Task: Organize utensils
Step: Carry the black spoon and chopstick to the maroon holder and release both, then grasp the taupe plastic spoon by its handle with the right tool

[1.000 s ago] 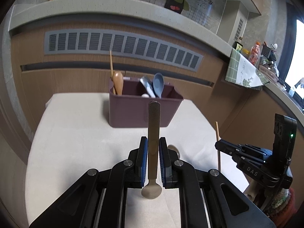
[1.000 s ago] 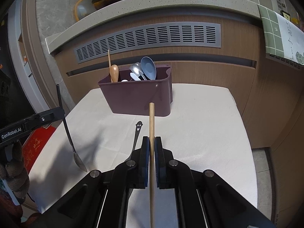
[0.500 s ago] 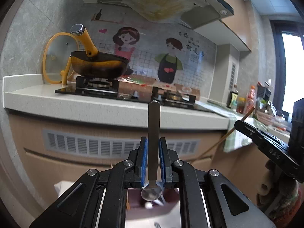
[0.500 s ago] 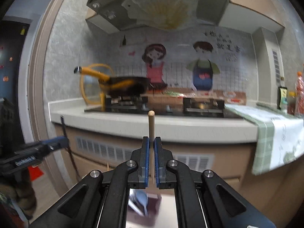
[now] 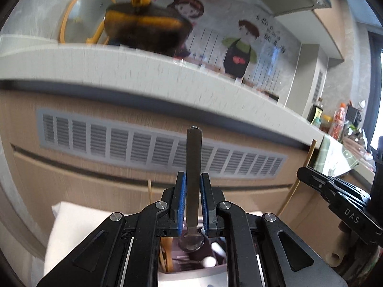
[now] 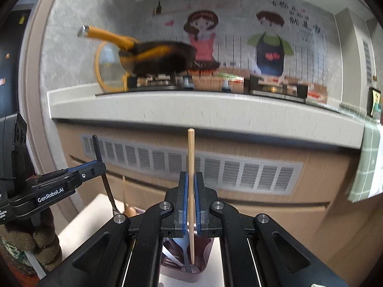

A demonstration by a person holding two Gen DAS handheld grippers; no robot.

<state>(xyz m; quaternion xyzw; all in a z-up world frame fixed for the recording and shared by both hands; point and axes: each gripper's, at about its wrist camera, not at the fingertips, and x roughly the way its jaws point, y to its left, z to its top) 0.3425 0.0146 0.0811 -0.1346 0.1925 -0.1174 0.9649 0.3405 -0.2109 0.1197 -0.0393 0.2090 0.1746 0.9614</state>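
Left hand-held gripper (image 5: 192,201): blue pads pinch the dark handle of a metal spoon (image 5: 193,181). Spoon is upright, handle end up, bowl hanging just below the pads. Bowl sits right over the open top of the maroon utensil box (image 5: 191,260); whether it touches anything inside cannot be told. In the box under that gripper: a wooden utensil at the left edge and some white handles, mostly hidden by the gripper frame. Box stands on the white-covered worktop (image 5: 71,224), which shows at lower left of the left wrist view. A thin wooden stick (image 5: 149,191) rises behind the gripper's left side. In the right wrist view the left gripper shows at the left edge, spoon handle clamped and tilted, bowl end hidden behind the frame. Right hand-held gripper (image 6: 190,201): pads pressed onto a single wooden chopstick (image 6: 190,167). Chopstick is near vertical, top end well above the pads, lower tip down inside the box (image 6: 205,263) beside a blue-grey spoon (image 6: 184,246). In the left wrist view the right gripper (image 5: 304,175) shows at the right edge with the chopstick leaning across it. Background is blurred: counter (image 6: 191,112) with a vent grille (image 6: 215,169) in the panel below it, orange-handled pan (image 6: 155,57) on the hob, cartoon wall stickers, checked green cloth (image 6: 368,167) hanging over the counter edge at far right.
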